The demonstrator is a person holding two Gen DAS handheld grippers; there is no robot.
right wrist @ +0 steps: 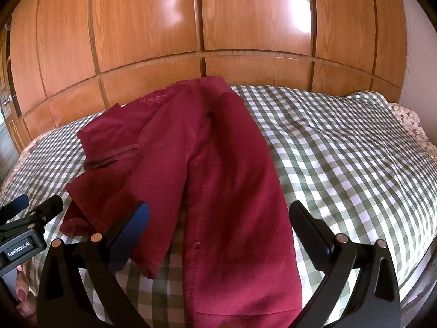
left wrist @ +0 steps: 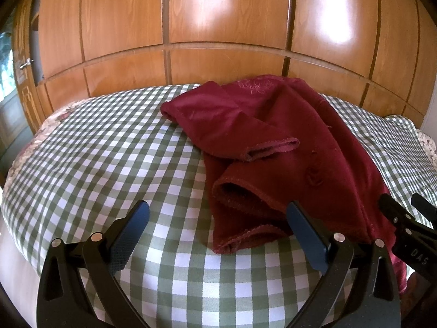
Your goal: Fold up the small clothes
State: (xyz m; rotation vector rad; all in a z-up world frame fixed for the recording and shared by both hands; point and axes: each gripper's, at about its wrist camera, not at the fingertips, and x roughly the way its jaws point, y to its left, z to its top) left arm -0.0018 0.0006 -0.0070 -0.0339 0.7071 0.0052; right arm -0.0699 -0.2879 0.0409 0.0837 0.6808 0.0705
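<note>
l grip (left wrist: 218, 218) open | r grip (right wrist: 218, 218) open | red garment (right wrist: 218, 164) on bed (right wrist: 341, 150)

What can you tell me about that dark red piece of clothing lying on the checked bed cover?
The dark red garment looks like soft knit fabric, with faint embroidery near its far end, a long seam down its length and stitched hems. It lies loosely on the green-and-white checked cover, partly folded, one sleeve-like part doubled across it on the left, its near edge reaching the bed's front. Both hand-held grippers are open; whether either touches it is unclear.
</note>
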